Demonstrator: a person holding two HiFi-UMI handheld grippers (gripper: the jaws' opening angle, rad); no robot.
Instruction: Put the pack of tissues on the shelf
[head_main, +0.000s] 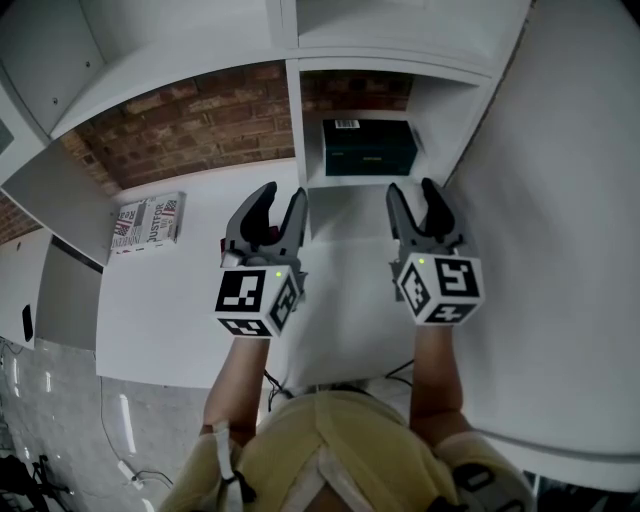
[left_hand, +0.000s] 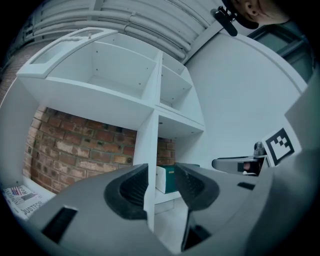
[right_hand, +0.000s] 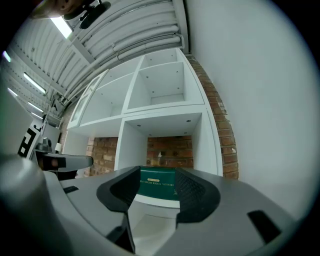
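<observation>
White laminate shelving (head_main: 298, 100) is standing against a rough red brick wall (head_main: 200, 120), its square compartments smooth and flat-edged. You are holding both grippers in front of it, over a plain white ledge (head_main: 170, 310).

Left gripper (head_main: 283, 195): its jaws are standing apart with nothing between them. The ribbed dark pads (left_hand: 131, 187) are framing only the shelf's upright divider farther ahead.

Right gripper (head_main: 412, 190): its jaws are likewise standing apart and gripping nothing.

The pack of tissues (head_main: 368, 148), a dark green rectangular block with a white end face, is sitting inside the compartment straight ahead of the right gripper. It is lying well clear of that gripper's tips and ahead-right of the left gripper.

A flat printed packet (head_main: 148, 220) is lying on the ledge to the left of the left gripper.
</observation>
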